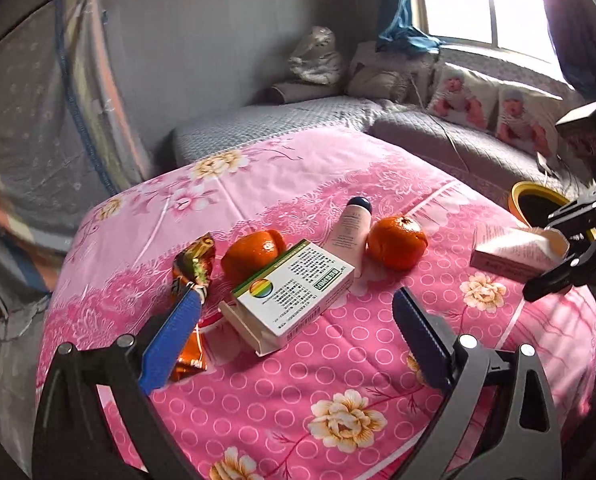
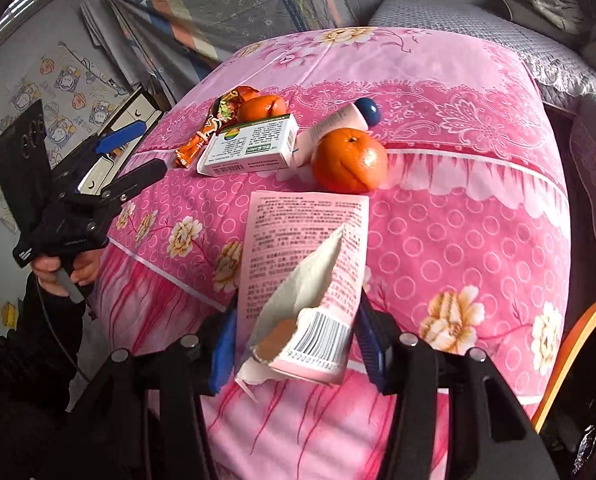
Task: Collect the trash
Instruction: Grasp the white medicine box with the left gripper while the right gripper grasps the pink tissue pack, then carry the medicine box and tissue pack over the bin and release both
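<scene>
Trash lies on the pink floral tablecloth [image 1: 338, 360]: in the left wrist view, the white cardboard medicine box [image 1: 294, 294] sits between the spread, empty fingers of the left gripper [image 1: 294, 308], an orange foil wrapper [image 1: 192, 276] beside it.

Right wrist view: the right gripper [image 2: 292, 344] clamps the torn pink paper carton [image 2: 304, 276] near the table's front edge, beside an orange mandarin [image 2: 349, 160].

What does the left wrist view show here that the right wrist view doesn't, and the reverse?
Only the left wrist view: a bright window, two baby-print cushions, and the left gripper open above the white box.

Only the right wrist view: the pink box's barcode end between the right gripper's pads, and the hand holding the left gripper.

Both: pink cloth, two oranges, tube, snack wrapper, yellow-rimmed bin.
</scene>
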Available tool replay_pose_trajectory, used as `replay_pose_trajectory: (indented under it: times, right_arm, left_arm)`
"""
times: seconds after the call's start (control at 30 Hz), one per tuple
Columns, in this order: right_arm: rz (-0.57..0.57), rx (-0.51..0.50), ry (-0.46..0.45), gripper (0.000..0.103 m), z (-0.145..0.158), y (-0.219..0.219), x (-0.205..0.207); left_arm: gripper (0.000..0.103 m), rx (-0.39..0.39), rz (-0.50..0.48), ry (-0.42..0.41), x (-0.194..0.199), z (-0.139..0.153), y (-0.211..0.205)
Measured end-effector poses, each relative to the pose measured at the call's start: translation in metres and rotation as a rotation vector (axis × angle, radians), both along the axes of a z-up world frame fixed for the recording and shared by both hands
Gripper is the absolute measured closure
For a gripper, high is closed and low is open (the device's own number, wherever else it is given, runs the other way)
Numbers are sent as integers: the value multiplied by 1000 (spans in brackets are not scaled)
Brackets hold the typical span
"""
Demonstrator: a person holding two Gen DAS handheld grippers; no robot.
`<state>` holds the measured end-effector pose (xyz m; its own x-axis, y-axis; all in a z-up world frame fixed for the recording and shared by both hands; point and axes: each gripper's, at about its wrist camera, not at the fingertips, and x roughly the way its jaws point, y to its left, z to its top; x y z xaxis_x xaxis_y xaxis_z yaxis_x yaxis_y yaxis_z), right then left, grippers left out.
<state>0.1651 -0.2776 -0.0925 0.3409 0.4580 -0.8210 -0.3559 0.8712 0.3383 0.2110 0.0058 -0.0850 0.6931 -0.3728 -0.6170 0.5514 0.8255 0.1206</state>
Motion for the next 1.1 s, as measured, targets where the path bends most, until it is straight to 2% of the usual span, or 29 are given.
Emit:
replay_pose_trajectory:
  times: [0.13, 0.27, 0.47, 0.63, 0.7, 0.77, 0.83, 0.93, 1.1]
  right_arm:
    - [-37, 26, -2, 53, 1, -18, -12]
    - [-52, 45, -14, 52, 3, -24, -14]
    - [-48, 51, -20, 52, 3, -23, -6]
    - [-48, 53, -18, 52, 2, -21, -4]
    - [-50, 59, -18, 52, 2, -22, -3]
    - [-53, 62, -19, 52, 3, -21, -3]
    - [-54, 64, -22, 52, 4, -20, -4]
    - [-56, 72, -31, 52, 8, -20, -9]
    - [-75, 107, -64, 52, 24, -33, -23]
  left_arm:
    - [11, 47, -185, 91, 33, -13, -12]
    - [11, 101, -288, 152, 52, -28, -20]
    - [11, 79, -272, 235, 85, -41, -10]
    - [12, 174, -295, 260, 92, -60, -18]
    - [16, 178, -298, 281, 98, -64, -18]
    - [25, 186, -301, 308, 105, -68, -19]
    - [26, 203, -312, 315, 107, -72, -22]
    - [31, 177, -304, 293, 104, -64, -20]
    - [32, 86, -312, 229, 75, -27, -6]
